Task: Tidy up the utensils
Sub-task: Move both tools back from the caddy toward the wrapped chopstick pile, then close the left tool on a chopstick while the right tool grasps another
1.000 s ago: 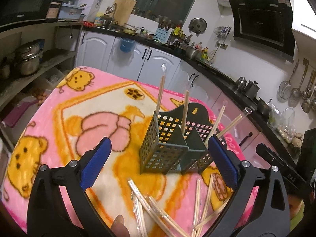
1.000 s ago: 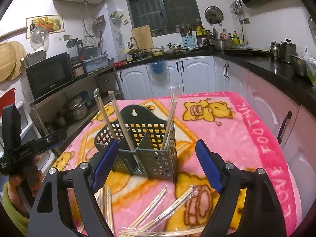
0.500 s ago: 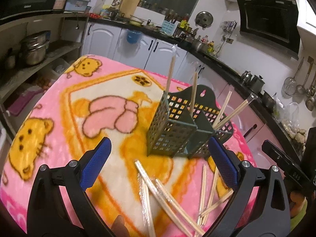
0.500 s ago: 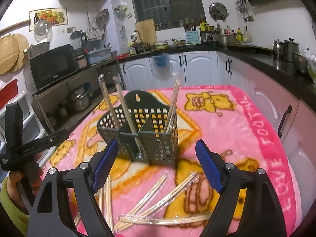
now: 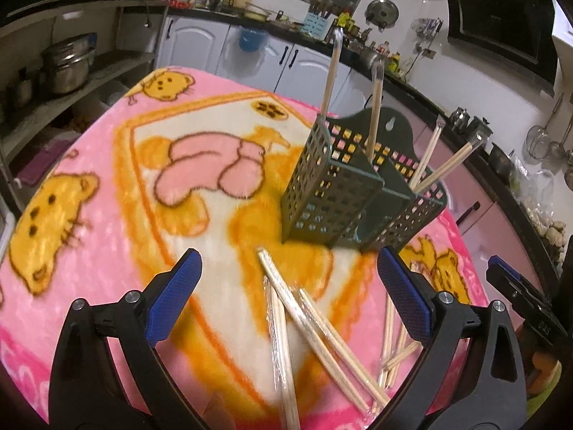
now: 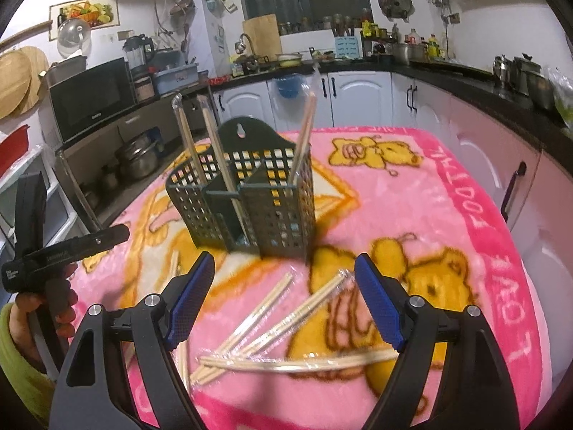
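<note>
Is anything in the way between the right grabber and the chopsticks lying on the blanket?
Nothing visible is. The right gripper is open, and the wrapped chopsticks lie loose on the blanket right before it. The green holder stands farther back.

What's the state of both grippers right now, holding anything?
Left gripper: jaws open, holding nothing, above the wrapped chopsticks on the blanket.
Right gripper: jaws open, holding nothing, in front of the green caddy.

Open blanket (image 6: pixel 412 193) lies right of the caddy (image 6: pixel 250 211); upright chopsticks (image 6: pixel 302 139) crowd its top.
</note>
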The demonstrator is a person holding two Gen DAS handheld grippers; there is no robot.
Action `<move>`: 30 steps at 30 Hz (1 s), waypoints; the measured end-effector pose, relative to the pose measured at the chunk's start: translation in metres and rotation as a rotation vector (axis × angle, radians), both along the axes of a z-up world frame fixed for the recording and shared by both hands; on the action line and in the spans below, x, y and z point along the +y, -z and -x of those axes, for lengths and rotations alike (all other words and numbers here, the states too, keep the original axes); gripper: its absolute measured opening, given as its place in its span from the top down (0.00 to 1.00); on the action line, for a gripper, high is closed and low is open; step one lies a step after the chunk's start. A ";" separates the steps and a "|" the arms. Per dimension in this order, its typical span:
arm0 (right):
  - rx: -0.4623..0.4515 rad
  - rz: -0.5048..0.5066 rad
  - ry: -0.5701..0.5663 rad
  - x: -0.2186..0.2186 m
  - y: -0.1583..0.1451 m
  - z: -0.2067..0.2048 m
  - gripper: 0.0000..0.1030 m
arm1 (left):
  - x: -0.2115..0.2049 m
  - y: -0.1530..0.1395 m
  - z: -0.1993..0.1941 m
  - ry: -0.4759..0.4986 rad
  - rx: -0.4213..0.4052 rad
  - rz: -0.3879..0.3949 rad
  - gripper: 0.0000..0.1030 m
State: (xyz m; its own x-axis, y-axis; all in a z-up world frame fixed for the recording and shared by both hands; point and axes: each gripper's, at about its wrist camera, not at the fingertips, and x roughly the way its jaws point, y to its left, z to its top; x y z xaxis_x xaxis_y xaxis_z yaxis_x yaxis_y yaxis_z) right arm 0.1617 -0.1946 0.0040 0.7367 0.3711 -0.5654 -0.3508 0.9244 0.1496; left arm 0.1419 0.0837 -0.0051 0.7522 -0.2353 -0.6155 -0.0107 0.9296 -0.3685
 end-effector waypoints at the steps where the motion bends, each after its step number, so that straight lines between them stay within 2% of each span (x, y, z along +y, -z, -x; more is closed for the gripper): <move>1: 0.005 0.003 0.004 -0.002 0.002 0.001 0.25 | -0.002 0.002 0.000 0.004 0.005 0.001 0.12; 11: 0.087 0.019 0.042 -0.021 0.032 0.010 0.25 | -0.023 0.025 -0.011 0.067 0.066 -0.010 0.12; 17: 0.130 0.017 0.094 -0.041 0.047 0.012 0.25 | -0.034 0.031 -0.015 0.105 0.086 -0.050 0.13; 26: 0.217 -0.013 0.165 -0.066 0.067 0.004 0.25 | -0.036 0.046 -0.033 0.122 0.158 -0.053 0.22; 30: 0.257 -0.030 0.192 -0.073 0.077 -0.004 0.31 | -0.032 0.052 -0.041 0.121 0.186 -0.042 0.28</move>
State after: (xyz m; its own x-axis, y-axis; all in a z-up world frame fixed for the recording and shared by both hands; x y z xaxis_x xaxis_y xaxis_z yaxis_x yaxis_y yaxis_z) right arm 0.1652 -0.2675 -0.0726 0.6290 0.2589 -0.7330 -0.1178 0.9638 0.2392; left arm 0.1825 0.0513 -0.0574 0.5930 -0.2880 -0.7519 0.0381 0.9428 -0.3311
